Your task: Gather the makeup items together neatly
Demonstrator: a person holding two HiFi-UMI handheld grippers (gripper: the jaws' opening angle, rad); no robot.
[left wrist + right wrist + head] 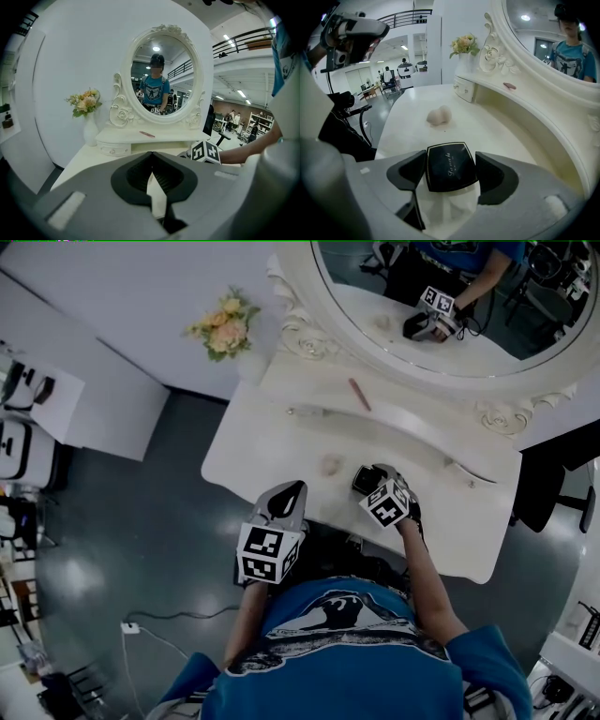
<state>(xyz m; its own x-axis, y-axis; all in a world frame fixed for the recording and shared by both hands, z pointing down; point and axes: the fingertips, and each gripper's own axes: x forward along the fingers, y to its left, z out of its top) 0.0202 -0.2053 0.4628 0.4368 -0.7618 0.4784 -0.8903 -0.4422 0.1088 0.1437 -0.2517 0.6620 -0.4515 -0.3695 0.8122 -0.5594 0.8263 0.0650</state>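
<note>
Right gripper view alone reveals right hand-held gripper (451, 161) clamping black compact (450, 171) on desk (408, 105); left hand-held gripper (151, 155) closed, empty.

Head view came out dim and bluish, gripper views brighter but fisheye-warped with dark, blurry corners.

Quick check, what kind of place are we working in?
Probably a mock dressing corner inside a big lab hall: white vanity table, oval mirror, with shelving and people behind.
</note>
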